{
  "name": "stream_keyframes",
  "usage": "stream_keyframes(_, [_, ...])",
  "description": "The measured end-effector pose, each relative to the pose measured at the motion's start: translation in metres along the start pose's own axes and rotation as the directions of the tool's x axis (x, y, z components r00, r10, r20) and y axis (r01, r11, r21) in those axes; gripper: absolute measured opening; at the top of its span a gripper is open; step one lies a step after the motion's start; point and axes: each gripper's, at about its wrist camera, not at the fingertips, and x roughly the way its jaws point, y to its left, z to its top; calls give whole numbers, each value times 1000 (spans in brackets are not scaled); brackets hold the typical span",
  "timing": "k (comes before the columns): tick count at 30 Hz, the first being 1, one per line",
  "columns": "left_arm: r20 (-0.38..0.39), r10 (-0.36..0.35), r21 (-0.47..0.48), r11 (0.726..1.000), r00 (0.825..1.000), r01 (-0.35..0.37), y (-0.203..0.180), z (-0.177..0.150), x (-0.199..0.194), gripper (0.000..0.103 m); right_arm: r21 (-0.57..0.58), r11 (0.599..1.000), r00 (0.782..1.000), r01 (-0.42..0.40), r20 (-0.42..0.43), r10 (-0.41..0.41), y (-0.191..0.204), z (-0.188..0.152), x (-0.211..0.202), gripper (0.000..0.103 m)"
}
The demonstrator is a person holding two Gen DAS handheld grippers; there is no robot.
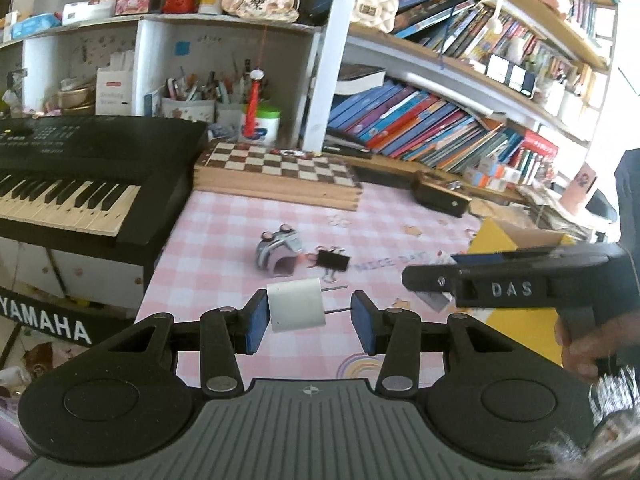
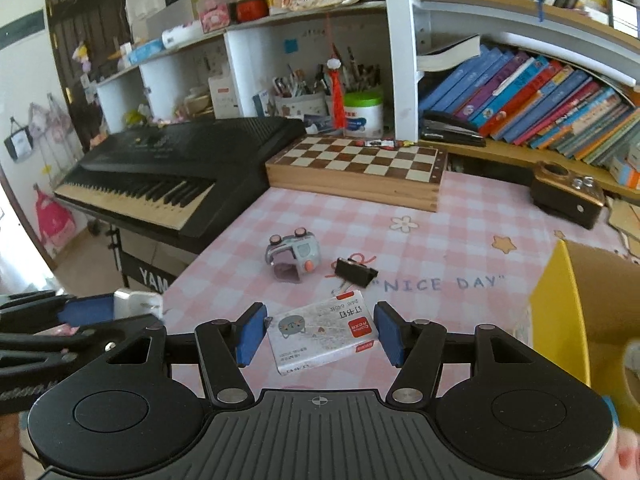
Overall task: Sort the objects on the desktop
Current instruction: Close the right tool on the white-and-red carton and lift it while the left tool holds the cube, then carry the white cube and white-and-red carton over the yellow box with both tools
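We see first the desk with its pink checked cloth, and at its left edge the black keyboard; behind, the wooden chessboard lies flat against the shelf. At the right side stands a yellow cardboard box, open at the top. Our right gripper is above the near part of the cloth, and the small staple box sits between its blue pads; the left pad touches one corner of the box, but at the right pad we see a narrow gap, so we cannot tell surely if it is clamped or only lies between them. Our left gripper holds its pads partly apart around a white cylinder with a thin metal pin through it; the left pad touches the cylinder and the pin's end reaches the right pad, so here also we cannot say if the grip is firm. Further on the cloth, well in front of both grippers, lies a little grey toy with round knobs, and just beside it, to the right, a black binder clip.
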Motion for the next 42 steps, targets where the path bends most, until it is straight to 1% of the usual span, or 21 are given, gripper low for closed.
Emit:
stream_keyframes(3, [5,-22,5,1000,1000,22,-2,0,-9,42,15,1000,1000,-3,1,3,4,-7,-15,59])
stream_keyframes(8, [0,-63,17,998,998,63,-5,-5,-20,42,45,999,1000,18,-5,-17,10,-23,-33,59])
stream_keyframes(15, [-22,-106,25,994,994,106,-5,-22,-38,42,91,995,999,42,-29,-40,23,-47,-50,60])
stream_keyframes(30, [-60,-166,72,983,984,170,-2,-62,-98,42,150,985,996,86,-40,-81,66,-101,-98,60])
stream_keyframes(36, [-88,-216,104,969,972,225,-7,-76,-116,42,201,971,991,131,-43,-125,75,-126,-120,60])
stream_keyframes(42, [-133,-285,144,942,949,303,-20,-87,-121,42,276,941,980,198,-58,-189,73,-149,-140,60])
